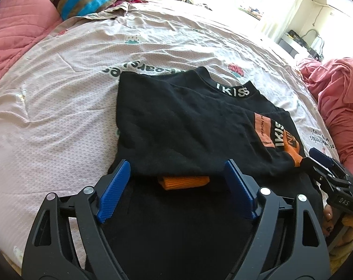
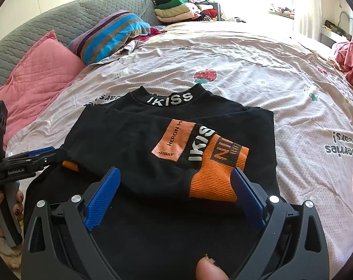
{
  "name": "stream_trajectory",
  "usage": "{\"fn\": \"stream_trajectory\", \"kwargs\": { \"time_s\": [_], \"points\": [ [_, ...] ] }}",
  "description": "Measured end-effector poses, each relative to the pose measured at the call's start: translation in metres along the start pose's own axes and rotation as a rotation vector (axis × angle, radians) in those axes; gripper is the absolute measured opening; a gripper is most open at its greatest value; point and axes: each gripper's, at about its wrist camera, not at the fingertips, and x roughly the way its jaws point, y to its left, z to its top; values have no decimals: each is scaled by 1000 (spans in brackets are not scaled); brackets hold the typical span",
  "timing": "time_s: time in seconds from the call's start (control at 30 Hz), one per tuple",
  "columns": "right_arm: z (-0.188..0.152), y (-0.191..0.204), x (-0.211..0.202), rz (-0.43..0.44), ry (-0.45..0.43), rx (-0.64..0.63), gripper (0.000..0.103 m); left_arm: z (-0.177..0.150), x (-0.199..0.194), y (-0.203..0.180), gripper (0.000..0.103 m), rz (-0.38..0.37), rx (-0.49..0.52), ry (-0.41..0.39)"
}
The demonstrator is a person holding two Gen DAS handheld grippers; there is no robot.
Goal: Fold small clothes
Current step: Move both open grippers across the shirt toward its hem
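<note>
Folding the black sweatshirt (image 2: 129, 140) on the bed (image 2: 258, 70): both sleeves lie crossed over the body, collar at the far end. Left gripper (image 1: 177, 175) has jaws wide, holding nothing, one orange cuff (image 1: 184, 182) between them just ahead. Right gripper (image 2: 175, 186) likewise wide and empty, the other orange cuff (image 2: 216, 175) against the inner side of its right jaw. Likely next: bottom hem up toward collar. Pinch both hem corners evenly, lift together, keep sleeves from sliding out.
</note>
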Motion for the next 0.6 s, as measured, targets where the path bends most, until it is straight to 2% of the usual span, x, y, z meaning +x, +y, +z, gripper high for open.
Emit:
{"fn": "stream_trajectory", "kwargs": {
  "time_s": [0.1, 0.13, 0.17, 0.6],
  "points": [
    [0, -1, -3, -7, -12, 13, 96, 0, -4, 2, 76, 13, -6, -3],
    [0, -2, -5, -7, -18, 18, 96, -1, -5, 3, 81, 16, -8, -5],
    [1, -2, -6, -7, -22, 21, 96, -1, -7, 3, 95, 21, -8, -7],
    [2, 3, -25, 15, -57, 12, 96, -9, -33, -6, 94, 67, 24, -64]
  ]
}}
